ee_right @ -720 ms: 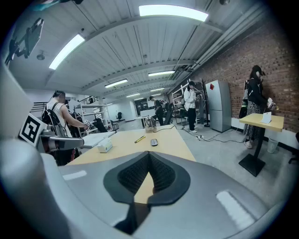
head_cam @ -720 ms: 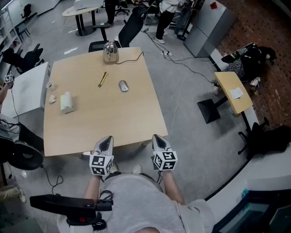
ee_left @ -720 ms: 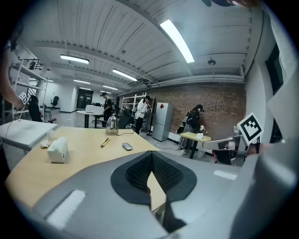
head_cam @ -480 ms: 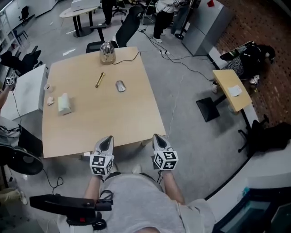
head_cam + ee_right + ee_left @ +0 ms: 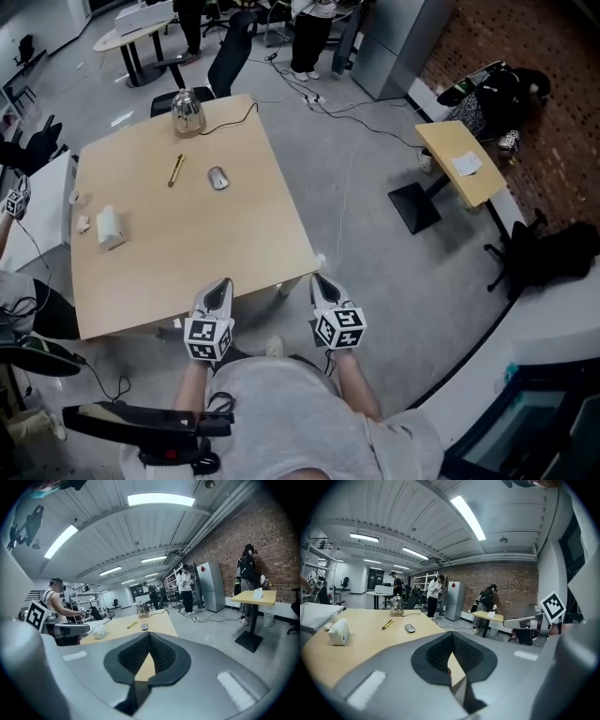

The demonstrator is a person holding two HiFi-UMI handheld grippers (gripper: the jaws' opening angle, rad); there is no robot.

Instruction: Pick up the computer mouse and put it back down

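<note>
We hold both grippers low at the near edge of the table (image 5: 187, 267), and neither touches anything on it. Our left gripper (image 5: 220, 284) points across the near edge with its jaws clenched together and nothing between them. Our right gripper (image 5: 319, 280) sits just beside the near right corner, clenched and empty in the same way. The computer mouse (image 5: 218, 178) lies flat on the far half of the table, nearer the right edge than the left and well apart from both grippers. Just to its left lies a gold pen (image 5: 175, 170), close to the mouse but not touching it. A shiny metal kettle (image 5: 188, 112) stands upright at the far edge, and its black cord (image 5: 239, 114) trails toward the far right corner. A white box (image 5: 110, 227) rests near the left edge, with two small pale bits beside it that we cannot identify. Around the table we see grey floor (image 5: 375, 253) and a small side table (image 5: 457, 161) off to the right.
</note>
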